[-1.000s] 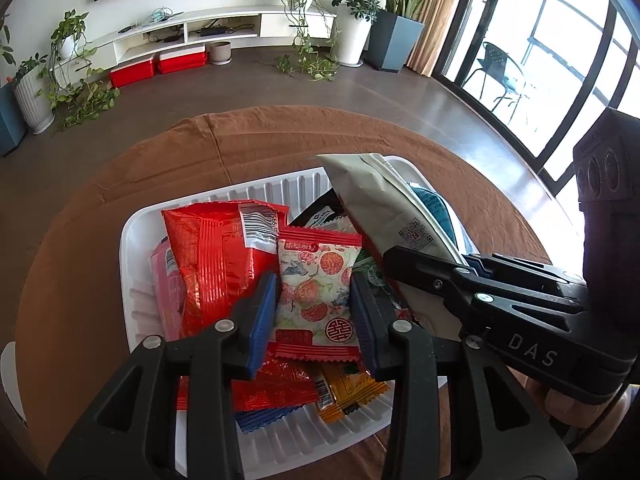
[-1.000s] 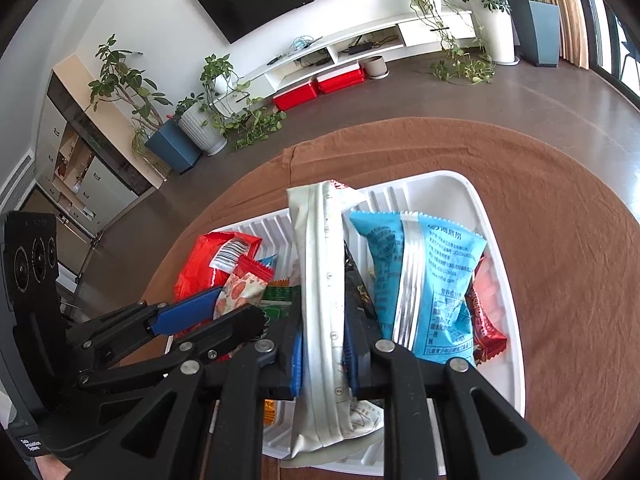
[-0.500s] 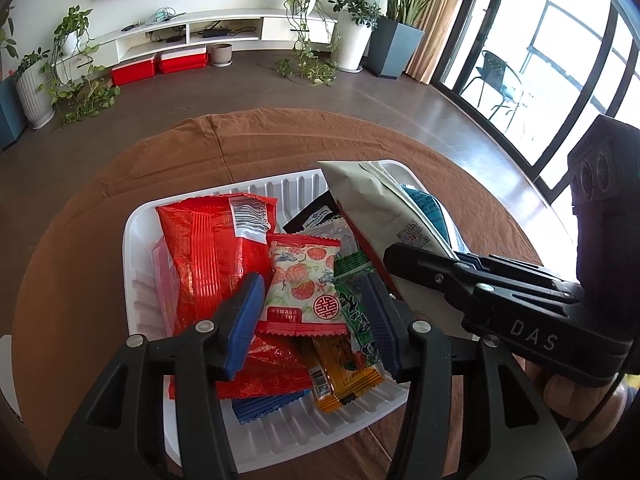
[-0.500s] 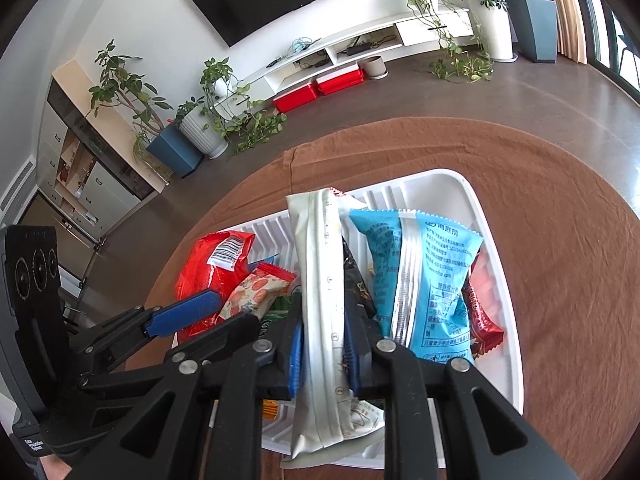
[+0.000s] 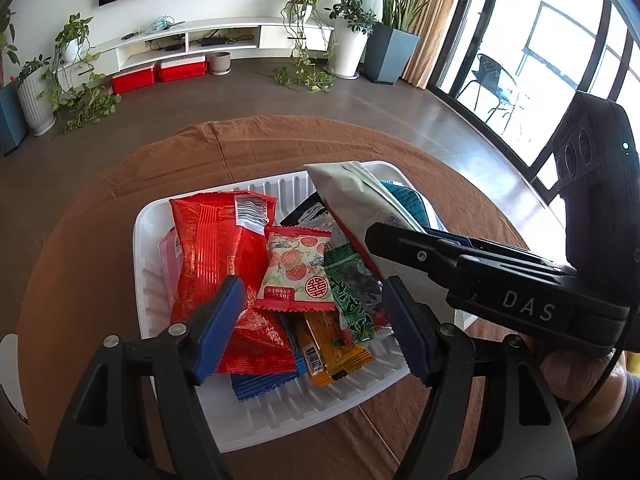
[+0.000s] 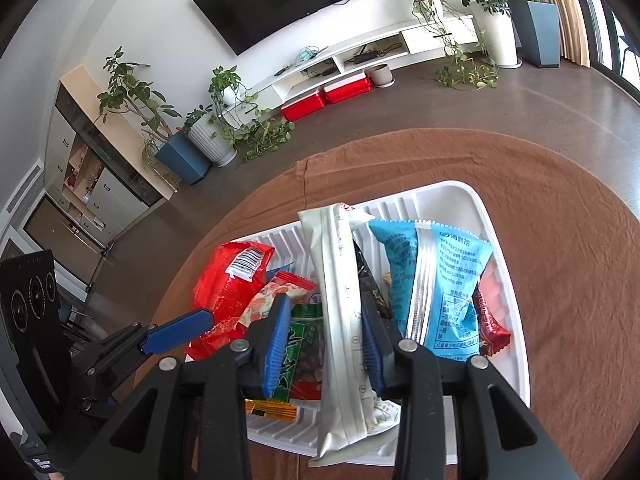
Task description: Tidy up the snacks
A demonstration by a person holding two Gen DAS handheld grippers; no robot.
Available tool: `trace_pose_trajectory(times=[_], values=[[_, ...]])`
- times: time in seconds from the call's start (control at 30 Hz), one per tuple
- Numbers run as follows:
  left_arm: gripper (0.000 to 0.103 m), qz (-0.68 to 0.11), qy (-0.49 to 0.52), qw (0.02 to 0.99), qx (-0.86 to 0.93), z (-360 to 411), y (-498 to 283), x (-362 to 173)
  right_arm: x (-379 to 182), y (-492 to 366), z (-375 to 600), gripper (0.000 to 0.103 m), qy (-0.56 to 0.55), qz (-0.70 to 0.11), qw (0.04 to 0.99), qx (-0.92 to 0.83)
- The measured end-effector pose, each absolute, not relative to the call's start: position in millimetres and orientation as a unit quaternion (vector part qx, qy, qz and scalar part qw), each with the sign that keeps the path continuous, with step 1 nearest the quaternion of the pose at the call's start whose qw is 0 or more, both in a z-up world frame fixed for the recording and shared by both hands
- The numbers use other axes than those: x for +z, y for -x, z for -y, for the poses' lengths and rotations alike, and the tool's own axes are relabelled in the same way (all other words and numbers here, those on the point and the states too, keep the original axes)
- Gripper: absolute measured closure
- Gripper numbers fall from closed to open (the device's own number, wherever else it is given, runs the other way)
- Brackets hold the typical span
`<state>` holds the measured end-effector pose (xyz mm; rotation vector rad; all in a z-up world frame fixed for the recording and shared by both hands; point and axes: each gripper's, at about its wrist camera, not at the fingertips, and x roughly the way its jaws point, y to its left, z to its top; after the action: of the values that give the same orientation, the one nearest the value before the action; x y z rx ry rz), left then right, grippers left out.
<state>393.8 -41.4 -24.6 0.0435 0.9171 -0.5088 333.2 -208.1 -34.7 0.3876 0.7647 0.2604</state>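
Note:
A white ribbed tray [image 5: 280, 412] [image 6: 504, 248] on the brown tablecloth holds several snack packs. My left gripper [image 5: 312, 324] is open and empty just above the tray's near side, over a small peach-print packet [image 5: 298, 270] that lies loose beside a large red bag [image 5: 212, 248] and a green packet [image 5: 352, 296]. My right gripper [image 6: 326, 344] has opened around an upright white pouch [image 6: 340, 320] [image 5: 356, 204], which stands between its jaws. A blue bag [image 6: 432, 280] leans to the pouch's right.
The round table [image 5: 100, 208] has a brown cloth and drops to a dark floor all round. Orange [image 5: 332, 348] and blue [image 5: 260, 380] wrappers lie at the tray's near edge. A dark red bar [image 6: 490, 326] lies at the tray's right wall.
My left gripper let go of the peach-print packet, opened wide and drew back. My right gripper's jaws spread apart around the white pouch.

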Motion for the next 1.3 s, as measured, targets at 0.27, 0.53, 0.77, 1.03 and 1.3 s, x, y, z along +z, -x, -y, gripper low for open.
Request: trace_pose_trajectory(times=[0.27,0.53,0.77,1.03,1.3], values=[[0.015,-0.430,-0.019,0.872,-0.233,37,-381,-16,-30,-328,208,0.056,-0.187,-0.360,0.906,0.123],[0.002,-0.414,-0.017,0.883,-0.220,29,-364,-4,-25,-318,213,0.048,-0.181,-0.347,0.913,0.116],[0.000,-0.361,-0.035,0.910,-0.200,19,-330,18,-3,-293,221,0.031,-0.165,-0.301,0.934,0.100],[0.000,-0.257,-0.053,0.946,-0.191,15,-254,62,42,-220,231,0.003,-0.137,-0.181,0.972,0.065],[0.000,-0.202,-0.076,0.976,0.003,18,-159,104,95,-116,230,0.000,-0.093,-0.017,0.995,0.024]])
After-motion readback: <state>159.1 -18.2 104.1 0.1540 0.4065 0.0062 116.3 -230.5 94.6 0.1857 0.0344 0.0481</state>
